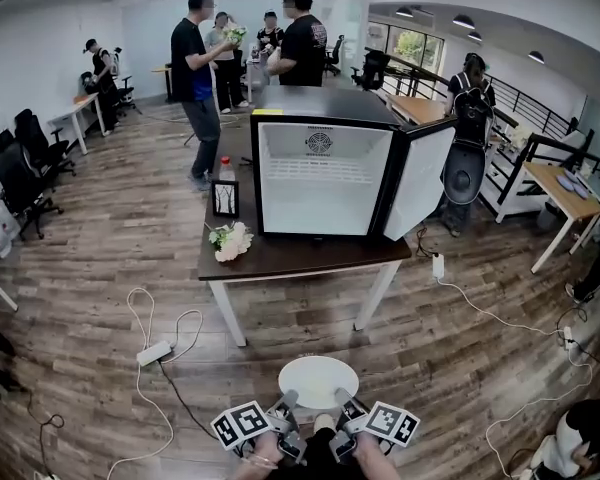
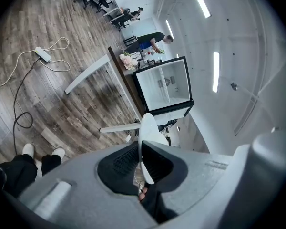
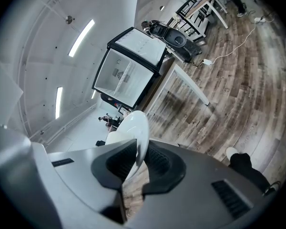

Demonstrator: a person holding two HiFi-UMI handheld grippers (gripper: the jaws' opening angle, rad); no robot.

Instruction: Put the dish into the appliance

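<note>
A round white dish (image 1: 318, 380) is held level above the wooden floor, near the bottom of the head view. My left gripper (image 1: 289, 400) is shut on its near left rim, and the dish (image 2: 147, 147) shows edge-on between the dark pads. My right gripper (image 1: 340, 398) is shut on the near right rim, with the dish (image 3: 135, 135) again edge-on between the pads. Ahead on a dark table (image 1: 280, 256) stands the appliance (image 1: 320, 173), a black box with a white empty inside, its door (image 1: 420, 178) swung open to the right.
On the table's left end are a flower bunch (image 1: 230, 240), a small picture frame (image 1: 225, 199) and a bottle (image 1: 225, 168). A power strip (image 1: 154, 353) and cables lie on the floor to the left. Several people stand behind the table; desks and chairs line both sides.
</note>
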